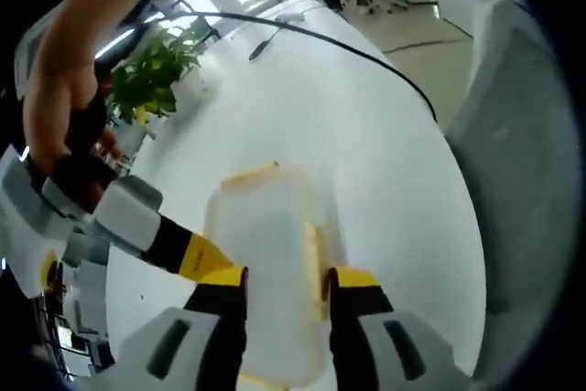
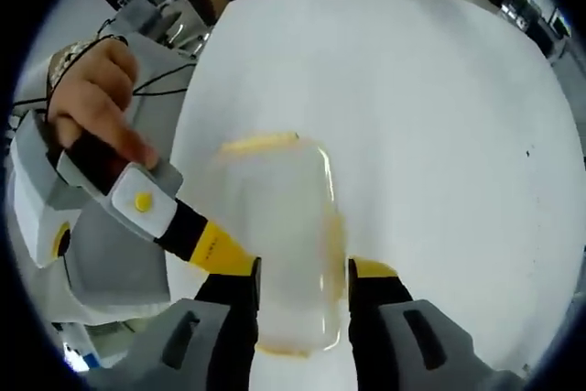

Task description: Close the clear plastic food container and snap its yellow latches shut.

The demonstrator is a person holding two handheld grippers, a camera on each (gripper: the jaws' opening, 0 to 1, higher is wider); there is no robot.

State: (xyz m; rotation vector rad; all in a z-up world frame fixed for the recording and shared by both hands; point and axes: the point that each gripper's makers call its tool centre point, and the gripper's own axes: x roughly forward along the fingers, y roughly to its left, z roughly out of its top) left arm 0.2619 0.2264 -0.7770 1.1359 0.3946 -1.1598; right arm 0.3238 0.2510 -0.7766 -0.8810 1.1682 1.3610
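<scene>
The clear plastic container [image 1: 270, 254] with yellow latches lies on the white table [image 1: 385, 162], its lid on top. My left gripper [image 1: 288, 286] is open, with one jaw on each long side of the container. A yellow-and-black finger [image 1: 197, 258] of the other gripper, held by a hand [image 1: 55, 107], reaches the container's left side. In the right gripper view the same container [image 2: 275, 235] lies between the jaws of my open right gripper [image 2: 302, 286]. There a hand [image 2: 92, 98] holds the left gripper, whose finger [image 2: 215, 254] touches the container's left edge. Whether the latches are snapped is hidden.
A potted green plant [image 1: 151, 70] stands at the table's far left, and a black cable [image 1: 366, 52] runs across the far side. A grey chair back [image 1: 522, 180] rises beyond the right edge. Bare tabletop [image 2: 439, 116] stretches right of the container.
</scene>
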